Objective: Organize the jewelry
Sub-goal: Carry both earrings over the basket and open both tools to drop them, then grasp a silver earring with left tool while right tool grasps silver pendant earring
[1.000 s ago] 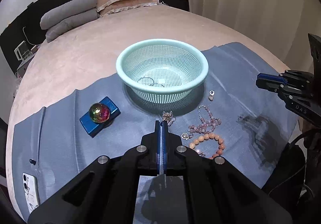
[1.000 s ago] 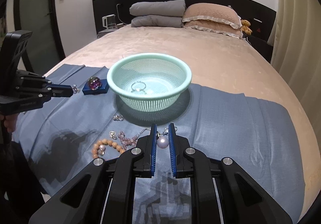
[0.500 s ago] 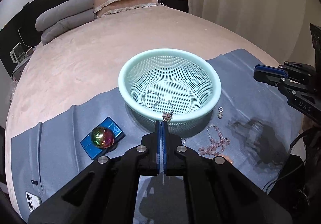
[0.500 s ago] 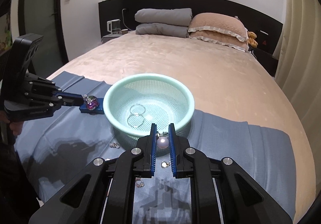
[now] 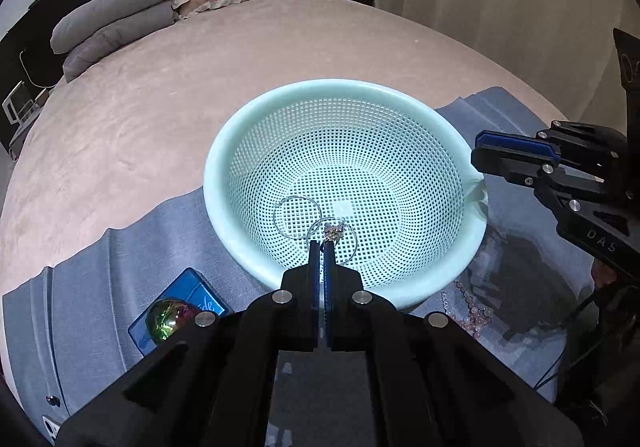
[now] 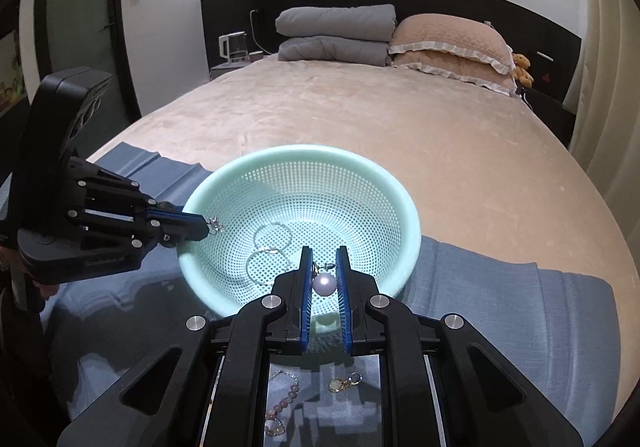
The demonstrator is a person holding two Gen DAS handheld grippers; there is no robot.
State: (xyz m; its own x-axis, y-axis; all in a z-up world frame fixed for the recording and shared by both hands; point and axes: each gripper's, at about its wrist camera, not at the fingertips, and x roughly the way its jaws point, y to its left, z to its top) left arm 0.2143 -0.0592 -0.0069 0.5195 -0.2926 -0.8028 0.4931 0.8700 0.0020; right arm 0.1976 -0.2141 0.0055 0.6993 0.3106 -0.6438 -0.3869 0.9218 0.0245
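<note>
At the right edge of the left wrist view, the black body of the right gripper (image 5: 478, 155) carries the white letters "DAS". In the right wrist view, at lower left, the left gripper (image 6: 208, 225) bears faint grey lettering, too blurred to read surely.

grey pillows (image 6: 334, 33), pink pillows (image 6: 448, 47), kettle (image 6: 232, 47)

The basket (image 5: 224, 151) sits on a cloth (image 6: 500, 311) on the bed (image 6: 360, 115), two hoops (image 6: 272, 235) inside it.
</note>
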